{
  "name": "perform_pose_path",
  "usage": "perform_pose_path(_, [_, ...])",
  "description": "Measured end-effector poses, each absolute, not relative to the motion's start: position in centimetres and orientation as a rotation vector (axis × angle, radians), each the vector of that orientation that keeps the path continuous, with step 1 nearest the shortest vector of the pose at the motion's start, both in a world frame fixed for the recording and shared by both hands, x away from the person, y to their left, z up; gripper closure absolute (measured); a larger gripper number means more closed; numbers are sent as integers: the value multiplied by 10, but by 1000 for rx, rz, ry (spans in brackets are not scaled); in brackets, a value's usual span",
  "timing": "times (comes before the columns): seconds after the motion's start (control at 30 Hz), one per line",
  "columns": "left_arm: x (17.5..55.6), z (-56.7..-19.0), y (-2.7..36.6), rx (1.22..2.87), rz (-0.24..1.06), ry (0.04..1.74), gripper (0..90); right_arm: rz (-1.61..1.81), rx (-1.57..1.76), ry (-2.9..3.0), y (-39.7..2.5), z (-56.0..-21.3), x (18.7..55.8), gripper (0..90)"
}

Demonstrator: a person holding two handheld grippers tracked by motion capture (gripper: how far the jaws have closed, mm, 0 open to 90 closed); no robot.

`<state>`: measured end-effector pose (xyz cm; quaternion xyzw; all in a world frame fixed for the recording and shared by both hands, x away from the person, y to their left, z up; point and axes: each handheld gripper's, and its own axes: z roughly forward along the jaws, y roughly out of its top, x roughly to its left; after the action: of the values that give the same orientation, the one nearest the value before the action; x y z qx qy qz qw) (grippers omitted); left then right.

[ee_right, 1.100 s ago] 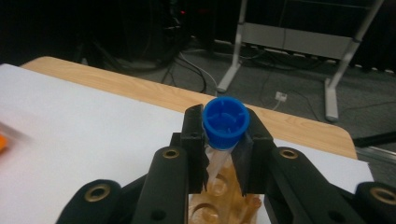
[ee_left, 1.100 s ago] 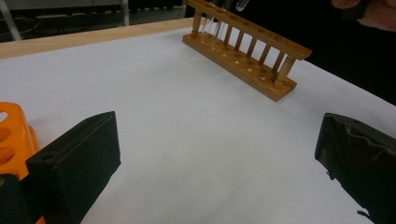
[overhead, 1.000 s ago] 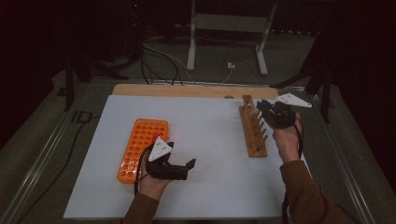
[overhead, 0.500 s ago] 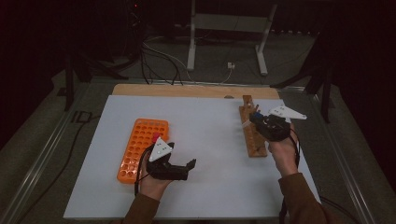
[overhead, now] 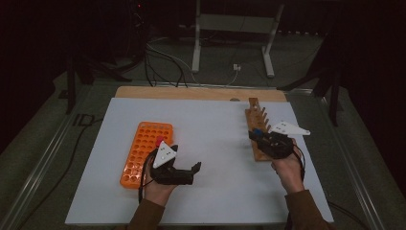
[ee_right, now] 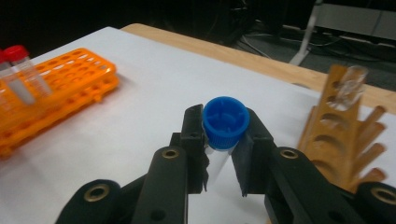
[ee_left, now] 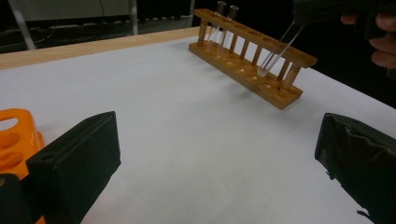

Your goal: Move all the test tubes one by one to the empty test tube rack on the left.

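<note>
Blue-capped tube (ee_right: 225, 122), orange rack (overhead: 142, 152), brown wooden rack (overhead: 257, 129).

Ahead of your left jaws the white surface (ee_left: 196, 130) lies bare all the way to the wooden rack (ee_left: 247, 53). The orange rack (overhead: 143, 152) sits tight against their outer side. Beside your right jaws, the wooden rack's posts and two standing glass tubes (ee_left: 224, 18) block the way.

On the bench (overhead: 215, 124), the tube tray (overhead: 143, 152) lies left and the peg rack (overhead: 256, 125) right, well apart. The left gripper (overhead: 194, 167) rests just right of the tray. The right gripper (overhead: 253, 135), over the rack's near end, holds a tube (ee_right: 223, 135).
</note>
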<state>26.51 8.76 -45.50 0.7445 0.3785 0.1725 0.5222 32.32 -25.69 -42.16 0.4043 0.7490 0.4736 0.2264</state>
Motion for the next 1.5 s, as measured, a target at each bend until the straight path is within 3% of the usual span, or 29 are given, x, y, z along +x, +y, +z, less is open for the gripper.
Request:
perform_pose_path(0.5, [263, -450, 51, 1827, 499, 822, 42, 1382, 1080, 2145, -236, -431, 315, 757])
perform_pose_path(0.83, [270, -449, 16, 1845, 495, 810, 220, 1441, 1042, 2220, -223, -431, 305, 756])
perform_pose_path(1.13, [277, -455, -9, 1902, 493, 792, 273, 1520, 1043, 2262, -215, -430, 300, 756])
perform_pose_path(1.5, [279, -459, -15, 1892, 404, 759, 633, 1524, 1009, 2290, -205, -429, 294, 756])
